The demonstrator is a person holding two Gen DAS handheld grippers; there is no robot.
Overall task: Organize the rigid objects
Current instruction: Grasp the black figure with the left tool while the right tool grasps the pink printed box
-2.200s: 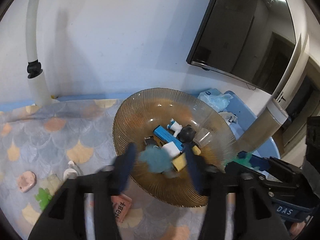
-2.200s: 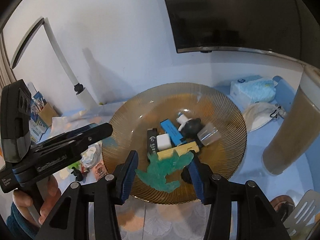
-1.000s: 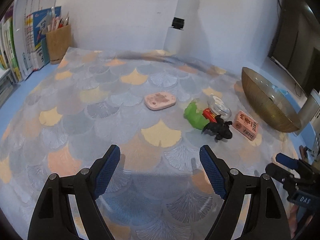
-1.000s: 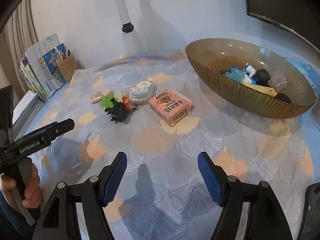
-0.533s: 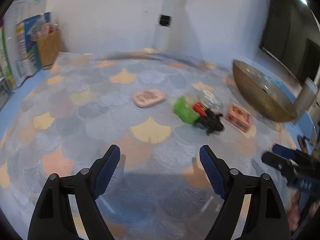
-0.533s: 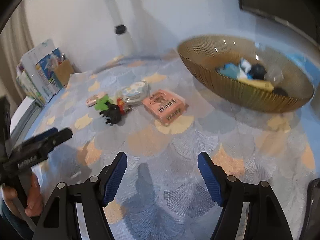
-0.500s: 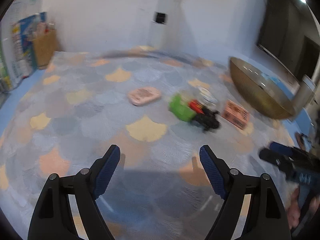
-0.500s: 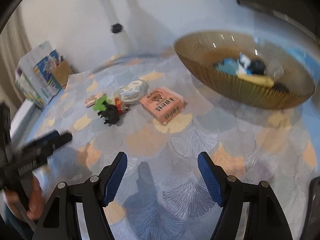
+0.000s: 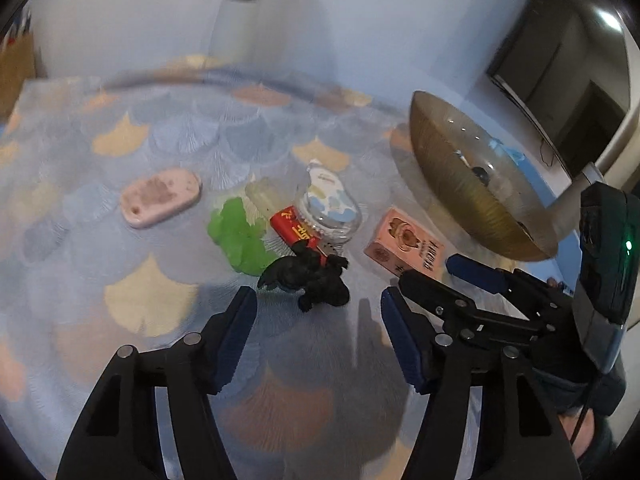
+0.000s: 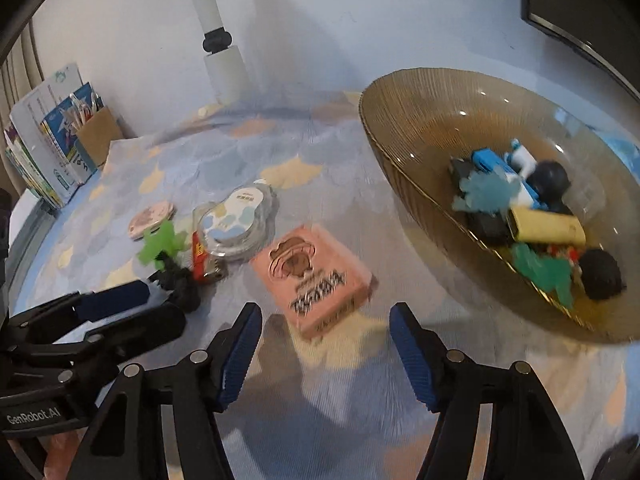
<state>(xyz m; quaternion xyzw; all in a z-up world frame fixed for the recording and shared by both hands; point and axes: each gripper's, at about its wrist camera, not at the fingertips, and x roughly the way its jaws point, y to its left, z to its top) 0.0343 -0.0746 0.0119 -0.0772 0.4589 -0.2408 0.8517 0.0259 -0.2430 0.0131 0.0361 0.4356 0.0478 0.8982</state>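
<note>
Just ahead of the left gripper, whose jaws had just been closing with nothing between them, lay the black toy figure on the patterned cloth. Likewise narrowing and empty, the right gripper stood just short of the pink box, the amber glass bowl off to its right.

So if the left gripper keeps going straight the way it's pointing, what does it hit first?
Most likely the black toy figure, which lies just past the open left gripper, roughly centred between its fingers. Depth is hard to judge in this fisheye view.

left gripper: jaws closing, nothing between them
black toy: lying just ahead
bowl: sitting right
</note>
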